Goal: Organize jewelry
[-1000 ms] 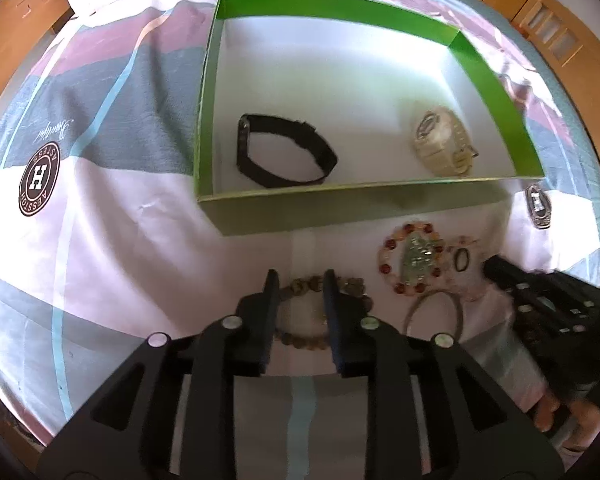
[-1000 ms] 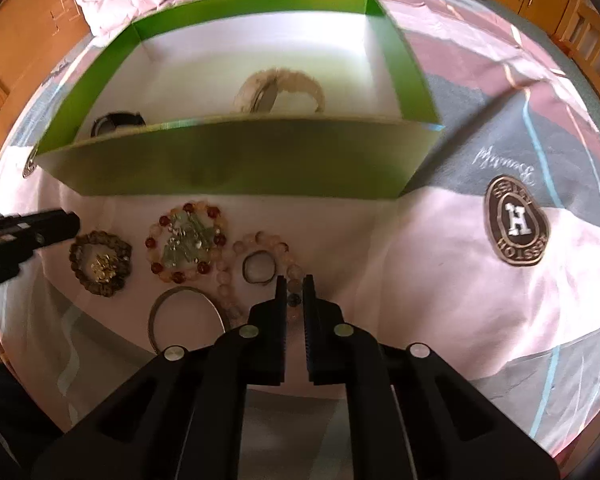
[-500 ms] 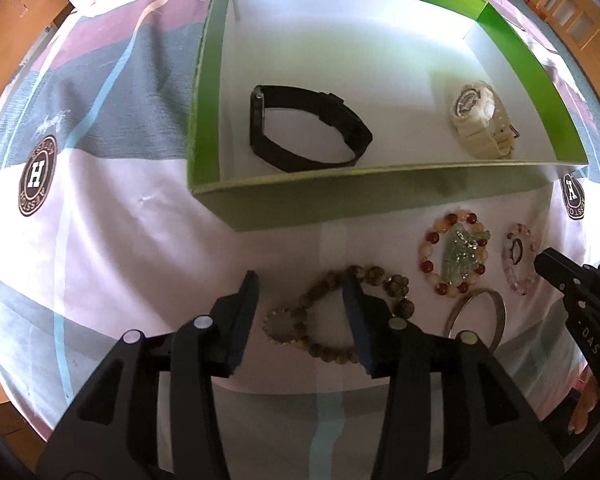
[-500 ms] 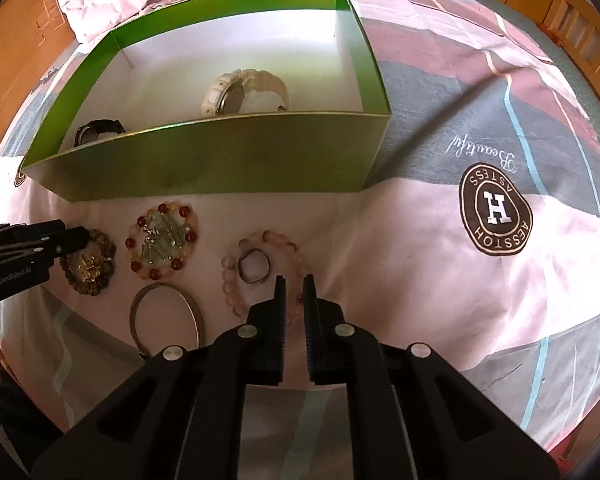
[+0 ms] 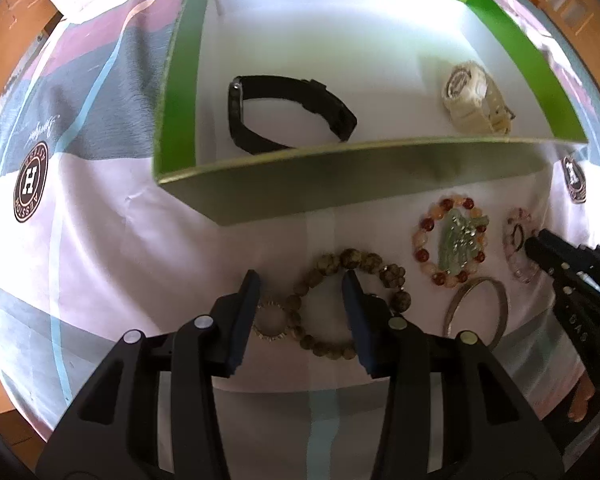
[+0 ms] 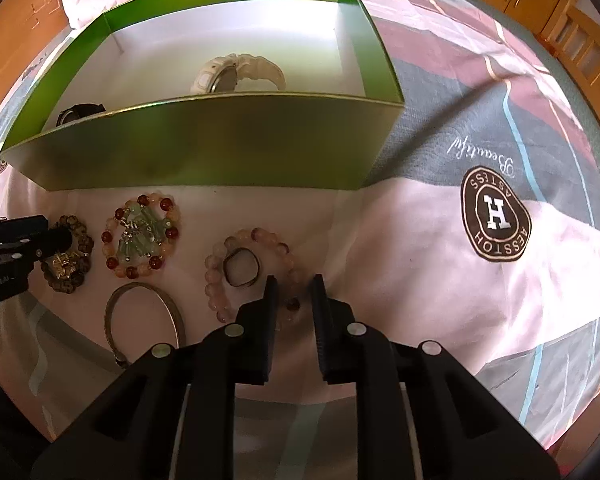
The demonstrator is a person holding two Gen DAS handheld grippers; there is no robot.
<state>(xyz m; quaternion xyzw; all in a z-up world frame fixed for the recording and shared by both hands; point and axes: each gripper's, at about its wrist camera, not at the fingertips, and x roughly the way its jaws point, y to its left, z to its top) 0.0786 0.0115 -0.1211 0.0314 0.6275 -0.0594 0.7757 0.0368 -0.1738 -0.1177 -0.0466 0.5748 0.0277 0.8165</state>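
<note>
My left tool [image 5: 300,284], jaws apart, straddles the brown wooden bead bracelet [image 5: 352,304] at lower centre, gripping nothing. My right tool [image 6: 294,288] has just been opening around the pale pink bead bracelet [image 6: 256,268], below the green cardboard box [image 6: 204,148] on the bed.

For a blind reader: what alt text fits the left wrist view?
The left tongs stand open over a brown bead bracelet on a bedsheet. Behind it, a green box holds a black watch and a cream watch.
</note>
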